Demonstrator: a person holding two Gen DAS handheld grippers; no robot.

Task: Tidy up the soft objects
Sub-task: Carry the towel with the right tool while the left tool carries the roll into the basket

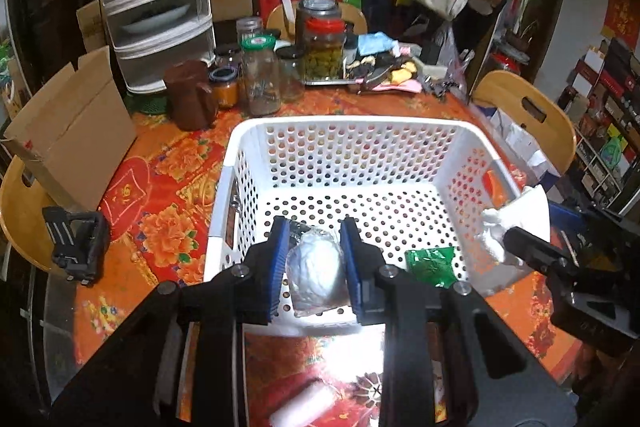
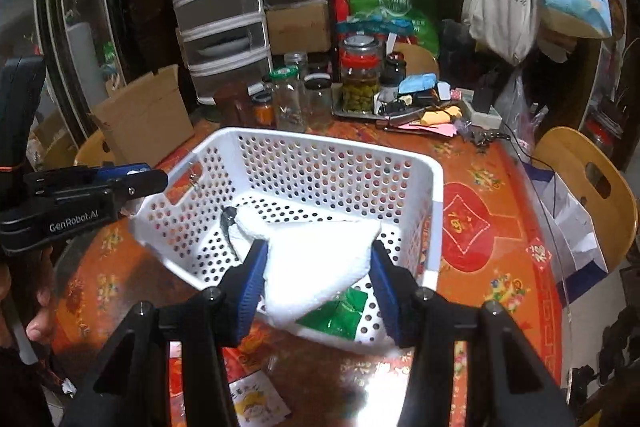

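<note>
A white perforated basket [image 1: 344,131] stands on the red floral table; it also shows in the right wrist view [image 2: 320,155]. My left gripper [image 1: 314,253] is shut on a clear bag with a white soft lump [image 1: 318,271], held over the basket's near side. My right gripper [image 2: 318,267] is shut on a white folded cloth pack [image 2: 316,263], held over the basket's near right corner; it shows at the basket's right rim in the left wrist view [image 1: 516,223]. A green packet [image 1: 432,265] lies on the basket floor, also seen in the right wrist view [image 2: 336,317].
Jars [image 1: 260,79] and a metal tray of clutter [image 1: 384,67] stand behind the basket. A cardboard box [image 1: 76,131] is at the left. A white roll [image 1: 304,405] and a printed packet [image 2: 256,403] lie on the table in front. Wooden chairs [image 1: 524,115] flank the table.
</note>
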